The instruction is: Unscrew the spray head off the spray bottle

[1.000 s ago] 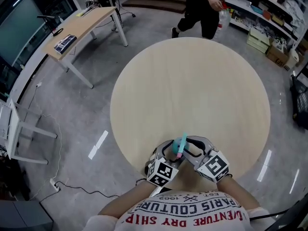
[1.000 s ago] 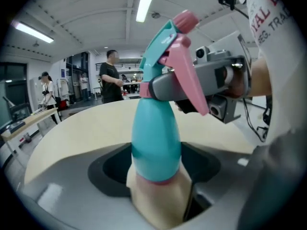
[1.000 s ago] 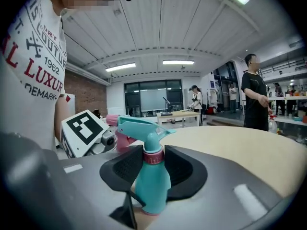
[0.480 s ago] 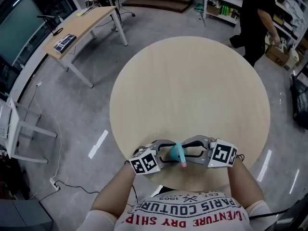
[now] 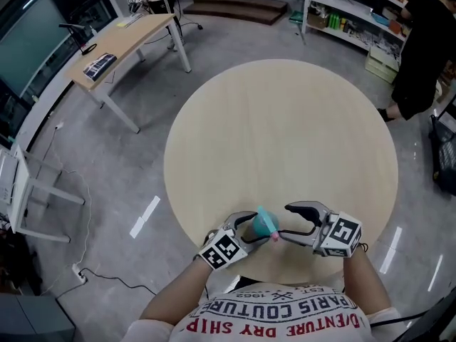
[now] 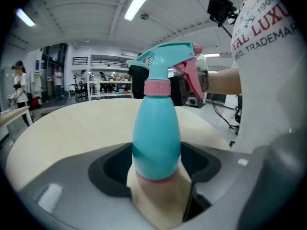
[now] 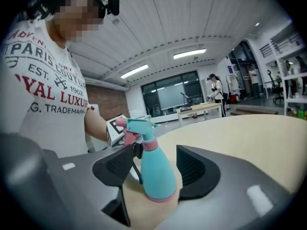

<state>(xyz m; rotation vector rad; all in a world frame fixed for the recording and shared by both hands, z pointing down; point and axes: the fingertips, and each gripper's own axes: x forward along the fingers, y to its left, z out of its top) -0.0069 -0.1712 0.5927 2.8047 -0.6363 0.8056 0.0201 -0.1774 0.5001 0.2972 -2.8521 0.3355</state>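
At the near edge of the round bench, both bare forearms reach in from below the head view and meet, the gripper cubes set out to either side and the jaws pointing inward at each other. Between them sits the teal spray bottle, tilted, its pink trigger end turned toward the person. On the left, the left gripper points slightly downward and its jaws are clamped on the lower body of the bottle, both dark pads pressed against the teal sides in the left gripper view. From there the spray head and pink collar stand clear above the jaws. On the right, the right gripper has its jaws spread apart, having just been opening. The bottle stands between them, but a gap shows beside it, so the pads do not press on it
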